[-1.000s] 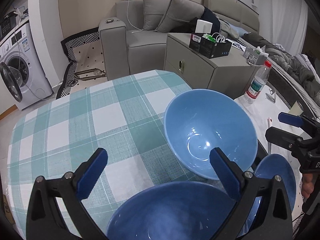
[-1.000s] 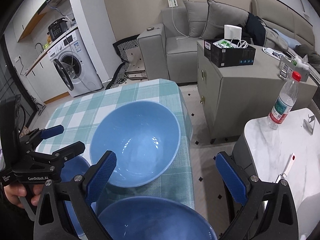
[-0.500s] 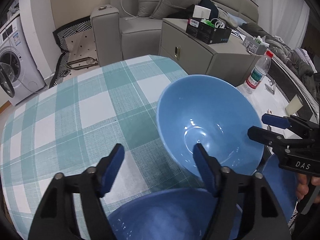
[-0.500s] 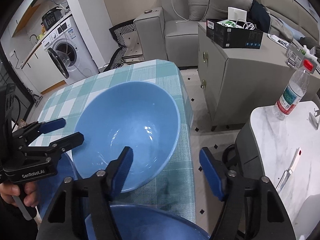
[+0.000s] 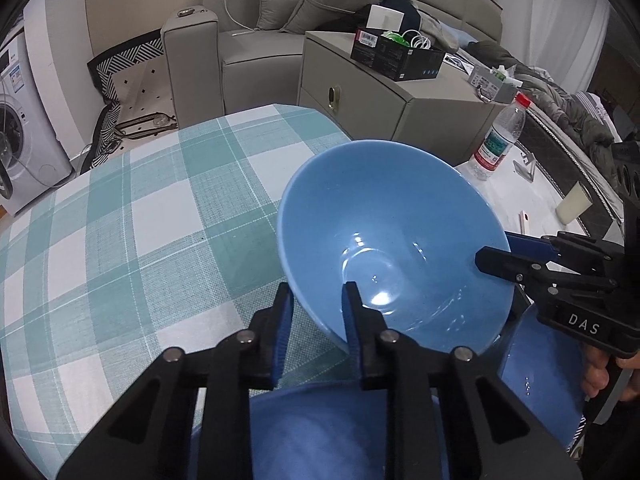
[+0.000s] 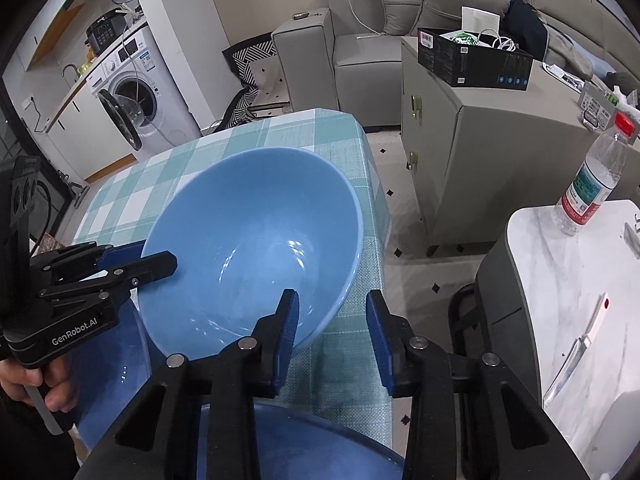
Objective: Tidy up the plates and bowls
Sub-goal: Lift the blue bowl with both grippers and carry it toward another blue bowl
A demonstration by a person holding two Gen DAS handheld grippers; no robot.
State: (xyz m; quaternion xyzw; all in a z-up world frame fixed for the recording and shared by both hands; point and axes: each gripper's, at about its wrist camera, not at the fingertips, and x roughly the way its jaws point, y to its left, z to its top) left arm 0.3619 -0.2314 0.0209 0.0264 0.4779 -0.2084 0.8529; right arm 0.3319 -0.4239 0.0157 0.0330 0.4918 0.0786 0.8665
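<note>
the left gripper [image 5: 316, 304] points steeply down, its two fingers [image 5: 282, 312] drawn close together and pinching the near rim of the big blue bowl [image 5: 384, 240], one finger outside the wall, one inside. the right gripper [image 6: 332, 312] also tilts down; its jaws have just been closing, the left finger inside the bowl's rim, the right finger outside with a gap showing. a hand [image 6: 28, 384] grips the left gripper's handle, another hand [image 5: 604, 372] the right's.

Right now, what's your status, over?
Left gripper shut on big blue bowl rim. Right gripper just been closing, rim between jaws, gap showing. Second bowl sits close beneath grippers.
</note>
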